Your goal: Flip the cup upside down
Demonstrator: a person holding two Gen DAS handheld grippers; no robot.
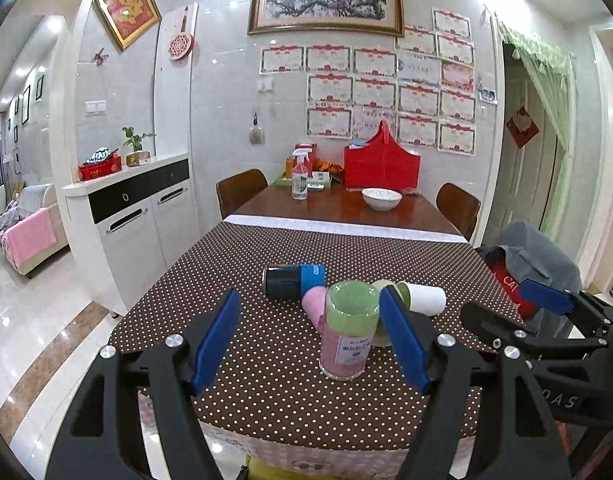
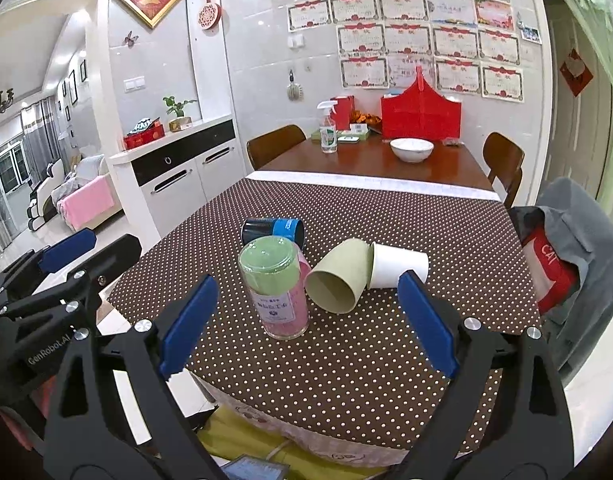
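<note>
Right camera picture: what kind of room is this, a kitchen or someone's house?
Most likely a dining room in someone's home. A wooden dining table with chairs holds a white bowl, framed certificates cover the tiled wall, and a living room sofa shows at the left.

Legible markings, placed relative to the clear jar [image 2: 275, 288] with the green top: white letters "CA" on a red item [image 2: 548, 276] under grey cloth, well to the right of the jar; "GenRobot.AI" printed on the black body of the left gripper [image 2: 46, 350], to the left of the jar; letters "DAS" on the black body of the right gripper [image 1: 560, 400]; the jar's own white label [image 2: 272, 307] carries characters too small to read.
</note>
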